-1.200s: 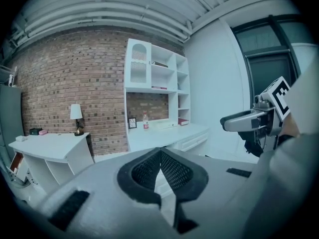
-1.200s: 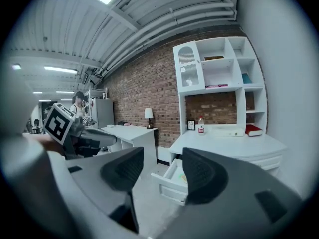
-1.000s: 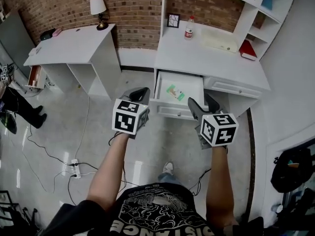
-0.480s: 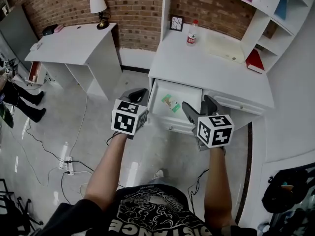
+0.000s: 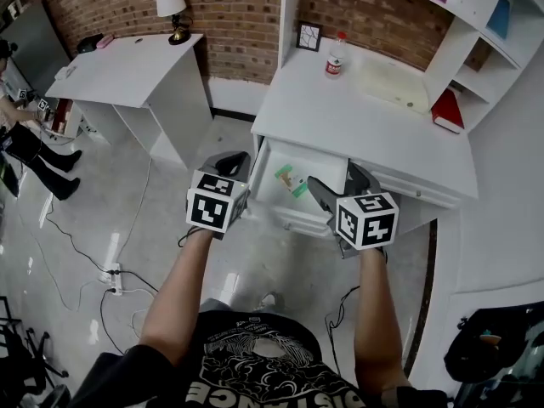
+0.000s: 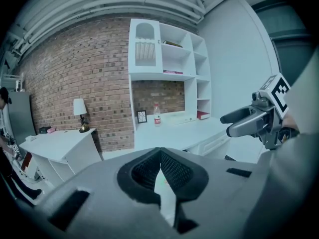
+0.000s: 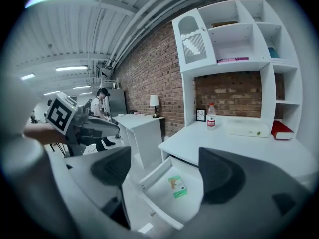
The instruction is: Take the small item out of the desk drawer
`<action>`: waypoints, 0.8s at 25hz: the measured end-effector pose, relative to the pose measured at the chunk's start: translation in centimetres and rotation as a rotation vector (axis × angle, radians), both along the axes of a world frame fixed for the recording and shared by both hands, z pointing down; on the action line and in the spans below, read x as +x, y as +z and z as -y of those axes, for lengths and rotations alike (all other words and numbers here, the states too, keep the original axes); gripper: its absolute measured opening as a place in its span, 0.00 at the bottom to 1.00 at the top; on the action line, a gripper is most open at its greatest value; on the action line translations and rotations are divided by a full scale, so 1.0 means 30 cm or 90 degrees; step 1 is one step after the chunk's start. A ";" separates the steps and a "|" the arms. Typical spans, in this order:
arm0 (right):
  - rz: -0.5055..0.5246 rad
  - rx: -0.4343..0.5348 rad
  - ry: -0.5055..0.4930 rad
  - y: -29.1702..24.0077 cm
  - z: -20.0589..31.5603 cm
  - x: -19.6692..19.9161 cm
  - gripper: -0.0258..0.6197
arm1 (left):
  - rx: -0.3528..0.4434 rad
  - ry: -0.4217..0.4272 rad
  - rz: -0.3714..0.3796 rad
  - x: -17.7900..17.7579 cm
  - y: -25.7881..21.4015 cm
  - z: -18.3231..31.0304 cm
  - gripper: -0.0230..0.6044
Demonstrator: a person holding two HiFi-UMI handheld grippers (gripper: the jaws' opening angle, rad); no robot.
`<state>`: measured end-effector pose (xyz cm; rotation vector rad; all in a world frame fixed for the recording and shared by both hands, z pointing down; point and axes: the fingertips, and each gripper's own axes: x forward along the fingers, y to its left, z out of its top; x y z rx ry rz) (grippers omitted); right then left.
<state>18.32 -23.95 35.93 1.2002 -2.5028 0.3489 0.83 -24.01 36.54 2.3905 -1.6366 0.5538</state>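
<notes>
The white desk's drawer [image 5: 265, 164] stands pulled out. Inside it lies a small green and white box [image 5: 291, 179], which the right gripper view shows as the box [image 7: 177, 186] on the drawer's floor [image 7: 159, 193]. My right gripper [image 5: 338, 185] hovers over the drawer's front right corner. Its jaws are opening and nothing sits between them [image 7: 167, 171]; the box lies well below and beyond. My left gripper [image 5: 234, 161] hangs just left of the drawer, its pads together [image 6: 160, 156] and holding nothing.
On the desk top [image 5: 357, 100] stand a bottle [image 5: 334, 55] and a small picture frame [image 5: 308, 35]; a red book [image 5: 448, 110] leans in the shelf unit. A second white desk [image 5: 127, 70] with a lamp [image 5: 172, 7] stands to the left. Cables [image 5: 110, 270] cross the floor. A person [image 5: 25, 143] stands at far left.
Both grippers have come nearer to the open drawer, and the right gripper's jaws have spread wider. The left gripper's jaws have stayed together.
</notes>
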 end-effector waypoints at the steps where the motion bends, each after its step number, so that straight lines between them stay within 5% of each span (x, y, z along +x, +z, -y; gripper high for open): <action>1: -0.003 -0.005 -0.005 0.011 0.006 0.002 0.67 | -0.001 -0.002 0.000 0.000 0.006 0.004 0.04; 9: -0.026 -0.061 -0.054 0.142 0.057 -0.080 0.68 | -0.004 -0.007 0.001 -0.028 0.084 0.034 0.04; 20: -0.136 -0.158 -0.112 0.453 0.215 -0.235 0.72 | -0.016 -0.005 -0.015 -0.144 0.236 0.166 0.04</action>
